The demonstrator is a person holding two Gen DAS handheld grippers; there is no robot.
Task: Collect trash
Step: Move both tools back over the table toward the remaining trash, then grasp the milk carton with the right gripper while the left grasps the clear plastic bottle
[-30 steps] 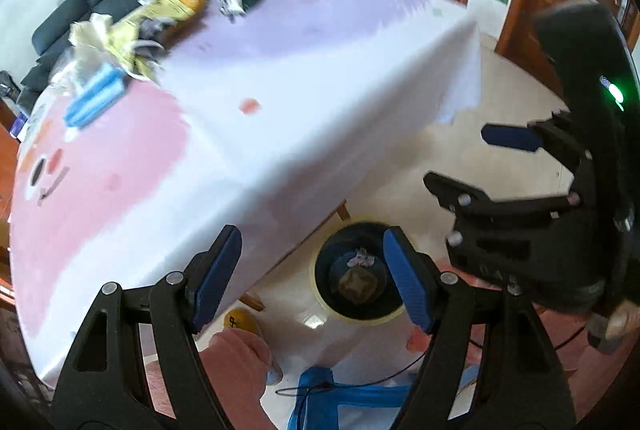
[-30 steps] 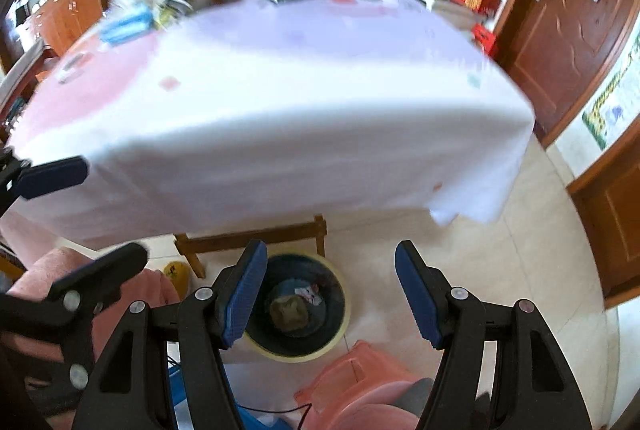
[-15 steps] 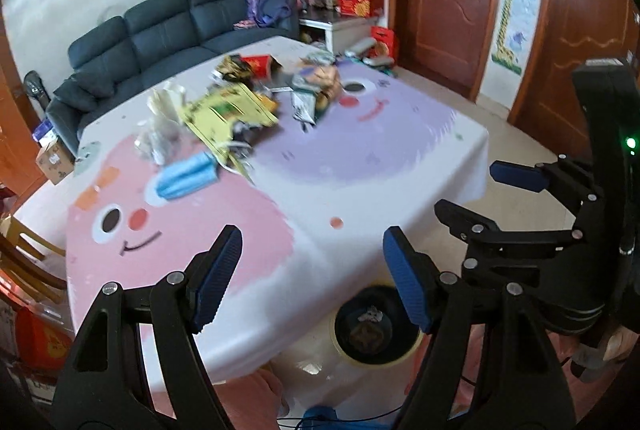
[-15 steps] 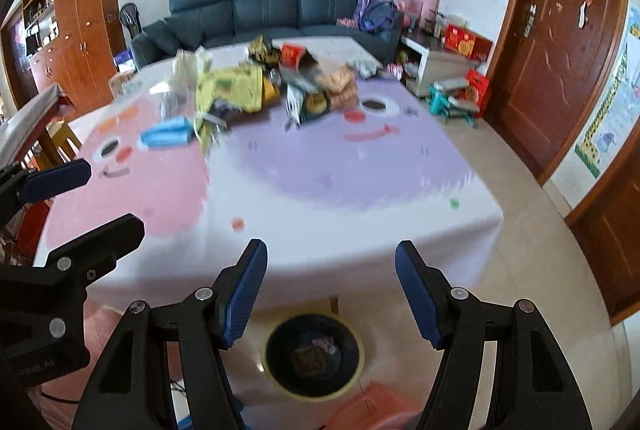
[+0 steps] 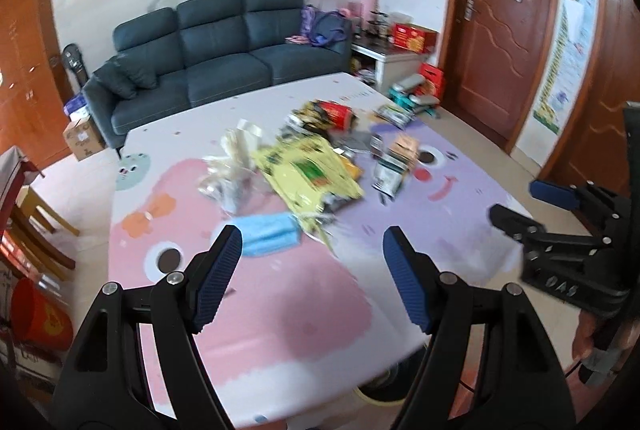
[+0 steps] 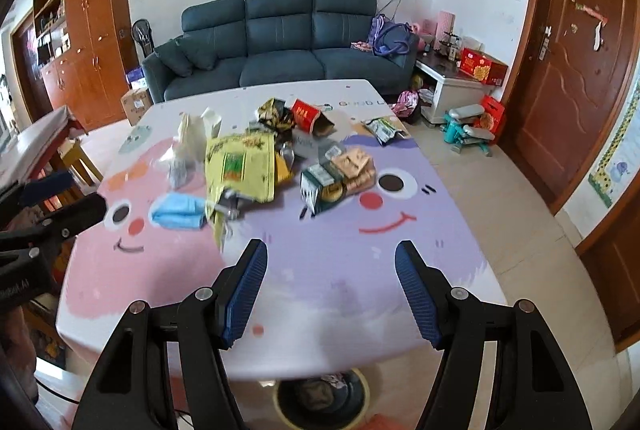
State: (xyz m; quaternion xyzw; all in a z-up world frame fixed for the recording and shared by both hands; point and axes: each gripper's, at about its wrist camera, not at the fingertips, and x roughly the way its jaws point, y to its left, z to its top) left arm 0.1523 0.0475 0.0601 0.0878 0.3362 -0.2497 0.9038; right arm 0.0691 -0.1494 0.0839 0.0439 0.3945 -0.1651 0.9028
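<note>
A pile of trash lies mid-table: a yellow bag [image 5: 310, 172] [image 6: 242, 166], a blue face mask [image 5: 270, 233] [image 6: 178, 211], crumpled clear plastic [image 5: 232, 174], a red packet [image 6: 306, 114] and small snack packs [image 6: 340, 174]. My left gripper [image 5: 312, 280] is open and empty above the pink near side of the table, short of the mask. My right gripper [image 6: 332, 290] is open and empty above the purple near side. A dark trash bin [image 6: 322, 398] with some waste in it stands on the floor under the table's near edge.
The table [image 6: 360, 238] has a pink and purple cartoon-face cloth. A blue sofa [image 6: 280, 38] stands behind it. Brown doors [image 6: 576, 78] are at the right, wooden cabinets [image 6: 88, 30] at the left. A red bucket [image 5: 40, 314] sits on the floor at the left.
Both grippers have tilted up from the bin on the floor to face the table top. The trash pile has come into central view. Both grippers stay open.
</note>
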